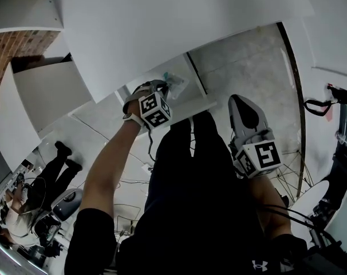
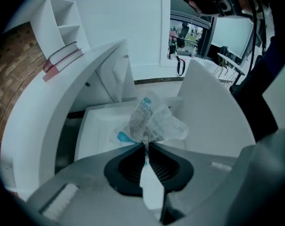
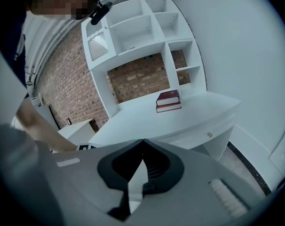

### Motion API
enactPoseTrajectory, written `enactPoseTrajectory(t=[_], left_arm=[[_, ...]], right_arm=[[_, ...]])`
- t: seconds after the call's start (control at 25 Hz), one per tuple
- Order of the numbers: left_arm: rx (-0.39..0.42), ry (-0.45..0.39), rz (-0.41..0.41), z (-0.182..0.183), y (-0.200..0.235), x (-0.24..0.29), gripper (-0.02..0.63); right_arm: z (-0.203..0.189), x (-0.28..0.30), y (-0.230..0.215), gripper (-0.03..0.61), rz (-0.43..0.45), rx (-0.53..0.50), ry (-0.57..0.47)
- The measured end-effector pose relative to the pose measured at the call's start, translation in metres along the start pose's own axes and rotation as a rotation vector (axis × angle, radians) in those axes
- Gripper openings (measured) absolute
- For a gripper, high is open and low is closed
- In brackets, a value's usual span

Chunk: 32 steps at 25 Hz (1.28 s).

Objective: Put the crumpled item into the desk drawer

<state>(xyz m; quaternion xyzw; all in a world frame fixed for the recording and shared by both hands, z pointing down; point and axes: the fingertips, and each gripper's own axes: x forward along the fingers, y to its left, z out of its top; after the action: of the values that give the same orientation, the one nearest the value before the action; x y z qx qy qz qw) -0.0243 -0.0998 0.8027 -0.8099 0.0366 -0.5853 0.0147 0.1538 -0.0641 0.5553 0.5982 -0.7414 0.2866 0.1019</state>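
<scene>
Couldn't read the blurry print on the crumpled wrapper (image 2: 152, 121) over the drawer (image 2: 98, 126); left gripper (image 2: 146, 145) hid the drawer's near end.

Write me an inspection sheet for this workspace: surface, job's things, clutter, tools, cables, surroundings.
Surface: white desk top, curved front edge.
Job's things: crumpled wrapper, clear plastic with blue print, hanging above the open drawer; not yet inside it.
Clutter: two stacked books on the desk top.
Tools: left tool pinches the wrapper at its tips; right tool has its jaws together with nothing in them, away from the drawer.
Cables: what look like thin leads lie on the floor.
Surroundings: brick wall behind a white shelf unit.
</scene>
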Motion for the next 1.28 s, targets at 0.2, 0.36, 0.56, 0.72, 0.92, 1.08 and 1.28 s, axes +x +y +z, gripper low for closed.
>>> enactPoseTrajectory(t=[0.2,0.36,0.56,0.72,0.92,1.08,1.28], left_arm=[[0.027,0.056,-0.016,-0.011,-0.002,0.029,0.026],[0.006,0.092,-0.035,-0.024,-0.008,0.047,0.026],[0.015,0.150,-0.028,-0.033,-0.009,0.067,0.028],[0.001,0.156,0.001,-0.039,0.000,0.077,0.028],[-0.009,0.154,0.002,-0.042,0.001,0.087,0.029],[-0.001,0.146,0.001,-0.042,0.005,0.091,0.035],[-0.025,0.149,-0.013,-0.044,0.004,0.093,0.051]], right_arm=[[-0.010,0.007,-0.007,0.003,-0.003,0.024,0.022],[-0.017,0.011,-0.007,0.003,-0.006,0.033,0.042],[-0.030,0.015,-0.014,0.003,-0.010,0.050,0.067],[-0.039,0.023,-0.017,0.003,-0.015,0.066,0.080],[-0.049,0.027,-0.018,0.003,-0.017,0.077,0.097],[-0.051,0.032,-0.017,0.003,-0.015,0.076,0.106],[-0.049,0.034,-0.015,0.003,-0.011,0.070,0.106]])
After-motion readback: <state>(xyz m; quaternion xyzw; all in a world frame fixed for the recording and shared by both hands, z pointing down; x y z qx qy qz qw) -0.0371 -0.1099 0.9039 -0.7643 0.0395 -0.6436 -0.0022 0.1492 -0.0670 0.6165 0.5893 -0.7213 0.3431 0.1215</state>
